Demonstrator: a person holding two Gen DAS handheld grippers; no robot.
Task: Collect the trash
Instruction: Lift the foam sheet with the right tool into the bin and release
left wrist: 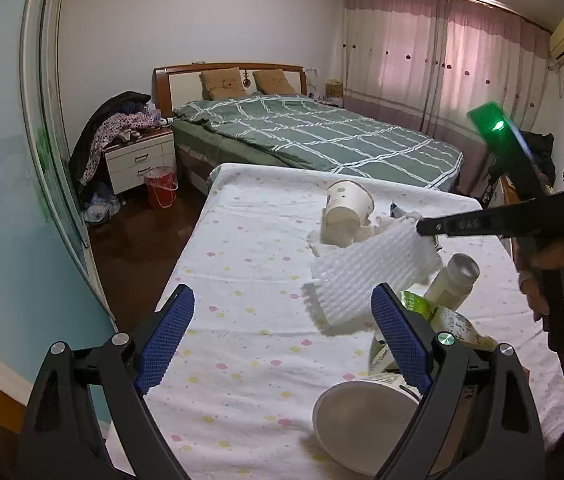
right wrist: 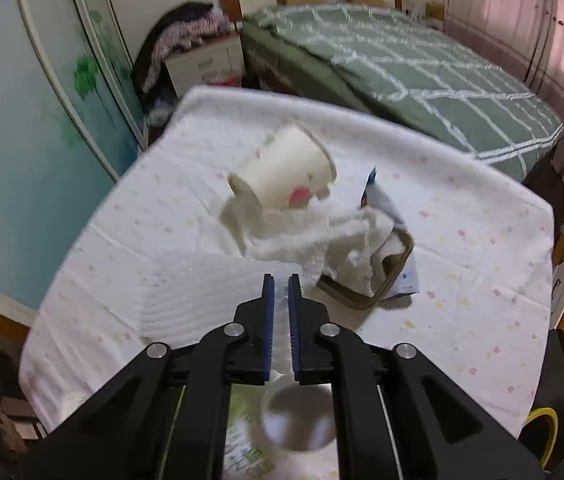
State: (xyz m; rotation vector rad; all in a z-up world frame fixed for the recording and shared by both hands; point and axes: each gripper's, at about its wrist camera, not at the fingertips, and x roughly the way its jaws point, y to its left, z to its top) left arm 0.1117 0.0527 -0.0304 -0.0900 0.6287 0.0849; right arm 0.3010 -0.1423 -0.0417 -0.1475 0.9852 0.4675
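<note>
- Left gripper (left wrist: 282,336): your jaws stand wide apart with nothing between the pads; only the spotted cloth (left wrist: 234,264) on the table shows through the gap.
- Foam sheet (left wrist: 373,276): it hangs in the air just ahead of the left gripper's right pad, with its long axis slanting up toward the right, where the right gripper (left wrist: 421,227) holds its top corner.
- Right gripper, seen from its own camera (right wrist: 281,280): your jaws are clamped on the foam sheet (right wrist: 202,292), which spreads out to the left of the fingers. Of your two hands, this one has the sheet; the left is near but apart.
- Paper cup (left wrist: 347,206): it lies tipped on its side on crumpled tissue (right wrist: 321,232) in the middle of the table; the pictures do not show whether it holds anything.
- Basket (right wrist: 397,264): shallow, brown-rimmed, to the right of the cup and filled with tissue, with a printed wrapper (right wrist: 373,192) beside it.
- Tub (left wrist: 361,416): it lies on its side at the near right, its mouth toward the left camera, and looks empty.
- Bottle (left wrist: 453,280): it lies above the tub, beyond a green-printed wrapper (left wrist: 441,316).
</note>
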